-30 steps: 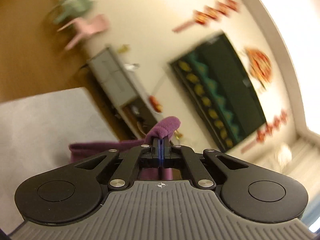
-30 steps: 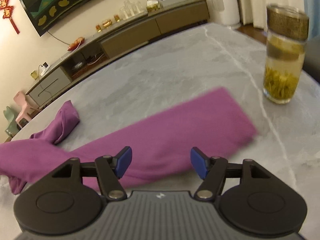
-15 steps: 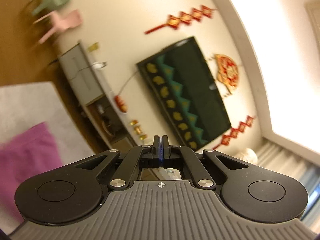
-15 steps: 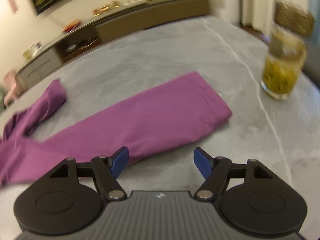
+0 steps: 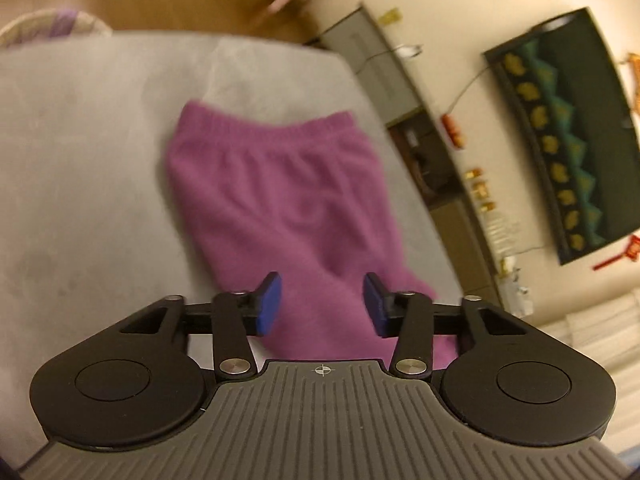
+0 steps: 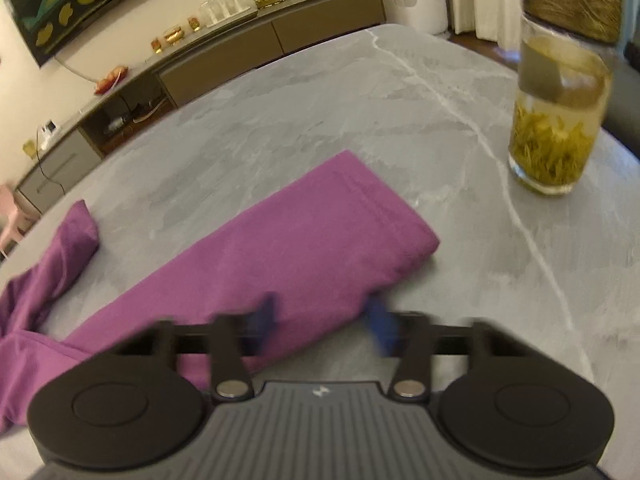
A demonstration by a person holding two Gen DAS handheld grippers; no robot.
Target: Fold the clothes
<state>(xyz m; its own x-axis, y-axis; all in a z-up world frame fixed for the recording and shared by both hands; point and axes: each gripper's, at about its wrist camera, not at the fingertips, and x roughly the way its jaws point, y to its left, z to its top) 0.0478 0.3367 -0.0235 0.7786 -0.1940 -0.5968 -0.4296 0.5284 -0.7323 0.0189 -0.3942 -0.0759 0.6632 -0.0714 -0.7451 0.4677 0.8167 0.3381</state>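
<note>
Since a moment ago my left gripper has let go, jaws apart above the purple trousers. My right gripper hovers with jaws apart over the folded leg end, near the tea jar.

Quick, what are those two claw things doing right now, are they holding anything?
Left gripper: open, holding nothing, over the purple garment.
Right gripper: open, holding nothing, over the garment's folded leg end; blurred.

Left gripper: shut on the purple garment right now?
No. The left gripper is open, its blue pads spread apart above the purple garment, which lies flat on the grey table.
</note>
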